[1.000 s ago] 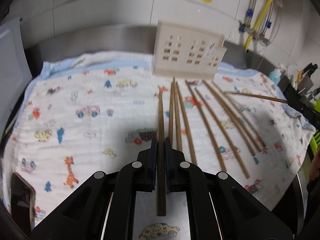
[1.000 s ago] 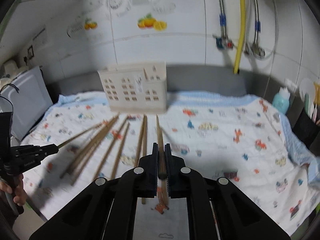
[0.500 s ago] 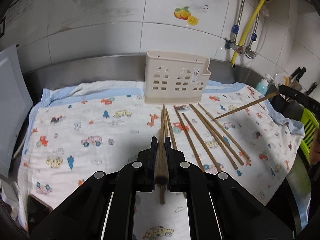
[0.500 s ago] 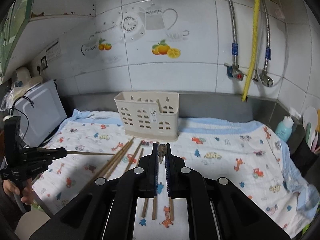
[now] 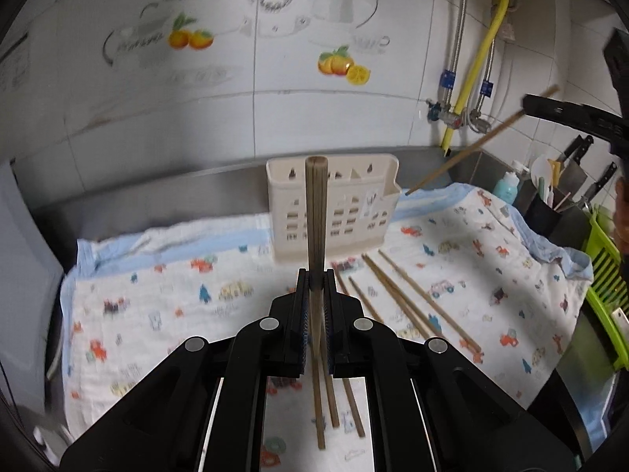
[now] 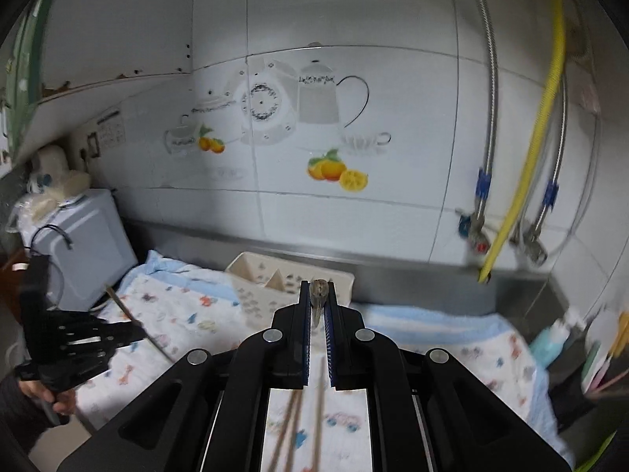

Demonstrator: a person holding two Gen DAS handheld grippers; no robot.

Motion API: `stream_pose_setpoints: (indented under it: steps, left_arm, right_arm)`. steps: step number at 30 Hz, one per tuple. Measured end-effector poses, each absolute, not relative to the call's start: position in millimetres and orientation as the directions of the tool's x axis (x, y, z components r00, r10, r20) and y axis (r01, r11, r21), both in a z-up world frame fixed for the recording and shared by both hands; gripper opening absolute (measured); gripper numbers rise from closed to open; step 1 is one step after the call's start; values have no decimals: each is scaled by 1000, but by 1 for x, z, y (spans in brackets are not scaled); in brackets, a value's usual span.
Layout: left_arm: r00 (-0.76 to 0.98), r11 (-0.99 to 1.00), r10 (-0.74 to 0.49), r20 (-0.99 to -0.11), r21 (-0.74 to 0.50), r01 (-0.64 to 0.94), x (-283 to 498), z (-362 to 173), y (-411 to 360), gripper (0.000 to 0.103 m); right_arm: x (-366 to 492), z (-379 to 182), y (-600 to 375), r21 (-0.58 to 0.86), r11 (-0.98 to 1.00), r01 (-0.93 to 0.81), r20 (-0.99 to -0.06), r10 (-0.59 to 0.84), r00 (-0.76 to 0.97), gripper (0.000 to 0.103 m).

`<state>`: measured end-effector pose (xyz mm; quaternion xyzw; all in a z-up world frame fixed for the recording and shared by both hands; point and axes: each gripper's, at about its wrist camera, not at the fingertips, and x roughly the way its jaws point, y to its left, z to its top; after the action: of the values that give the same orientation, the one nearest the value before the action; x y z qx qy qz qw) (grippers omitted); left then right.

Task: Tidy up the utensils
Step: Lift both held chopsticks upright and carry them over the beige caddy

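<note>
On the far left of the counter stands a grey appliance, beside a printed cloth that covers the worktop. The left gripper is clamped on one chopstick, which sticks up steeply between its pads, its blunt end in front of the cream holder. The holder stands at the back edge of the cloth, against the steel splashback. Loose chopsticks lie on the cloth in front of the holder, fanned toward the right, and a few more show below the left gripper.

The right gripper is clamped on a second chopstick, seen almost end-on, above the holder. In the left wrist view that stick hangs in the air, slanting down toward the holder's right end. At far right stand a blue bottle, a dark pot of utensils and a green rack.
</note>
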<state>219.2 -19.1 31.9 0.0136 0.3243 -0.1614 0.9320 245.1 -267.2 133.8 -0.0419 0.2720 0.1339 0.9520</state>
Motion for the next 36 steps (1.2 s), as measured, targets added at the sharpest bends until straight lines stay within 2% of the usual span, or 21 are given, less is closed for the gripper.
stream_pose_setpoints:
  steps: [11, 17, 20, 36]
  left_arm:
    - [848, 949, -285, -447, -8, 315, 257, 122, -42, 6]
    - [889, 959, -256, -379, 16, 283, 289, 149, -49, 6]
    - [893, 965, -235, -385, 18, 261, 310, 147, -51, 6]
    - [794, 974, -221, -567, -85, 210, 386, 73, -41, 6]
  right_arm:
    - [314, 109, -255, -12, 960, -279, -613, 213, 761, 6]
    - [327, 93, -256, -1, 959, -284, -640, 218, 737, 6]
    - [333, 87, -257, -8, 959, -283, -650, 210, 730, 6]
    - [349, 69, -258, 7, 960, -278, -675, 210, 708, 7]
